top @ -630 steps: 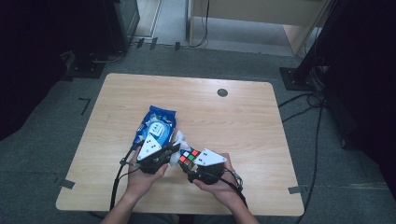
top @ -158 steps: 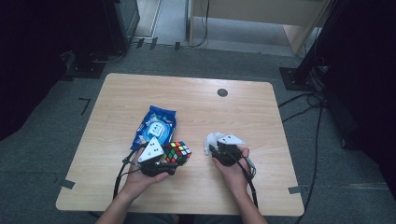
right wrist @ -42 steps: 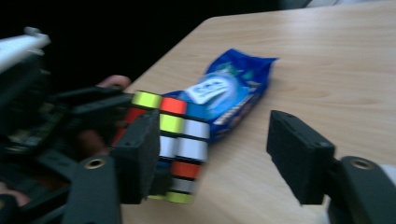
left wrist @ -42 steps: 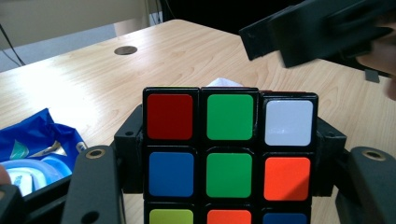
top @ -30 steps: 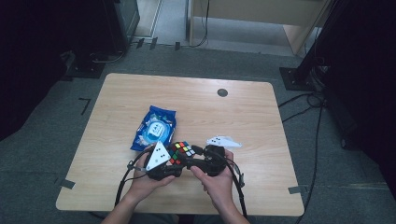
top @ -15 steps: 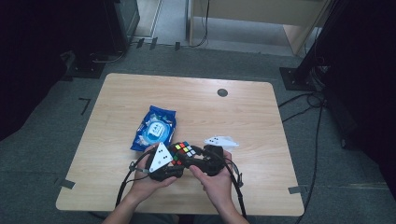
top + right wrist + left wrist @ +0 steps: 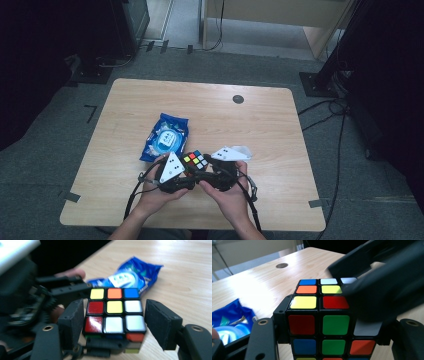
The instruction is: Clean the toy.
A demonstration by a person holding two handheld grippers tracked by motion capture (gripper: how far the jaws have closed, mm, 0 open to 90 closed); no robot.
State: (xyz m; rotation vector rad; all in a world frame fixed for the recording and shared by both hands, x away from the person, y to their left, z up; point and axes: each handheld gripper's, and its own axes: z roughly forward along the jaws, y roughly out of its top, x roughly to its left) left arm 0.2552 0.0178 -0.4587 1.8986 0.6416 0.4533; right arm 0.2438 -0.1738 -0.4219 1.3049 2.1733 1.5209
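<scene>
Grey carpet [image 7: 60, 150] surrounds the wooden table [image 7: 265, 125]; left tool [image 7: 322, 340] clamps the cube [image 7: 319, 322], right tool [image 7: 113, 325] straddles it, unclenched.

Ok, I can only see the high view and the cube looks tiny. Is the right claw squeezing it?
Observer: No. In the right gripper view the right claw is open around the multicoloured plastic puzzle cube, with a gap beside one jaw.
Operator: So who's holding it?
Observer: The left claw. In the left gripper view, one of its jaws sits flush against the cube's side.
Operator: What colours face that camera?
Observer: Red and green squares on top, then blue, green and orange below.
</scene>
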